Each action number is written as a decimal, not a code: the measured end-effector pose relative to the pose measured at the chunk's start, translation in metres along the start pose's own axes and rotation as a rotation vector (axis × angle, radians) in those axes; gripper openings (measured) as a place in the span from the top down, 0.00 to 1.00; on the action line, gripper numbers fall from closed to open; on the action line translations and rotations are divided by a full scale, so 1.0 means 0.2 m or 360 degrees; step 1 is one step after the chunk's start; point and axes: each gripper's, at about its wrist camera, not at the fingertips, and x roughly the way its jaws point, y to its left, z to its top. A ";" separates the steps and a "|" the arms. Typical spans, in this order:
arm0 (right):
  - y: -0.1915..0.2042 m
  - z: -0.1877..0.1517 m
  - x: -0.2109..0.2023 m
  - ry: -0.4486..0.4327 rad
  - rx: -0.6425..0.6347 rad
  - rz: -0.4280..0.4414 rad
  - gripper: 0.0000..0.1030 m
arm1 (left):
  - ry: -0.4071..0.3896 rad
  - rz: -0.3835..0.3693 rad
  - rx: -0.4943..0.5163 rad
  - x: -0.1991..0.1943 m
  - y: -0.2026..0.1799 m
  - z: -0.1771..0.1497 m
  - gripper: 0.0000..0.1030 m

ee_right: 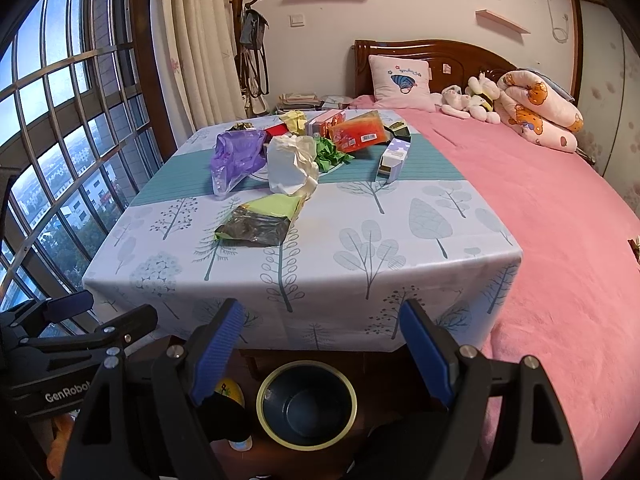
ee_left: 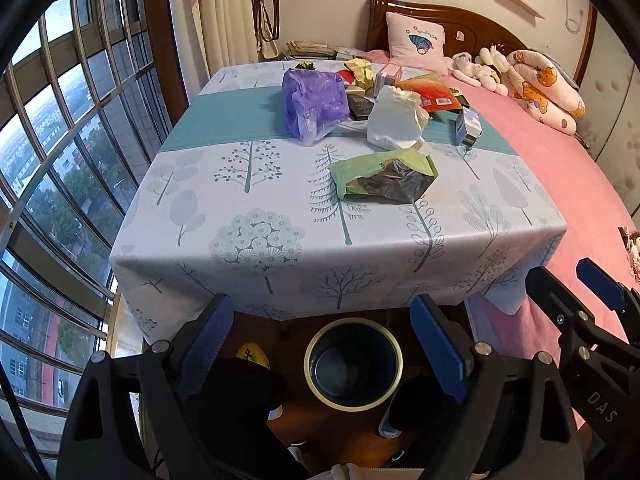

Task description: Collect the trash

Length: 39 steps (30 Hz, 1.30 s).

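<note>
A table with a tree-print cloth [ee_left: 256,208] [ee_right: 400,232] holds trash: a green and black crumpled bag [ee_left: 384,178] [ee_right: 260,220] nearest the front, a white bag [ee_left: 394,118] [ee_right: 290,164], a purple bag [ee_left: 312,102] [ee_right: 238,152], an orange packet [ee_left: 430,92] [ee_right: 360,130] and a small blue-white box [ee_left: 468,126] [ee_right: 394,158]. A dark bin with a yellow rim [ee_left: 353,364] [ee_right: 306,402] stands on the floor below the table's front edge. My left gripper [ee_left: 322,344] and right gripper [ee_right: 320,348] are open and empty above the bin.
A bed with a pink cover [ee_left: 560,168] [ee_right: 540,200] runs along the table's right side, with a pillow and plush toys at its head. A barred window [ee_left: 60,140] fills the left. More boxes and a yellow wad lie at the table's back.
</note>
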 end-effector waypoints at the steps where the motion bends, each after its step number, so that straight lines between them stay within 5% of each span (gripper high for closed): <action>1: 0.00 0.00 0.00 0.0000 0.0000 0.0000 0.21 | -0.0003 -0.0001 -0.0001 0.00 0.00 0.00 0.13; 39: 0.05 0.00 0.02 -0.0004 -0.0011 0.0008 0.21 | 0.0001 -0.0010 0.0033 0.00 0.00 0.00 0.13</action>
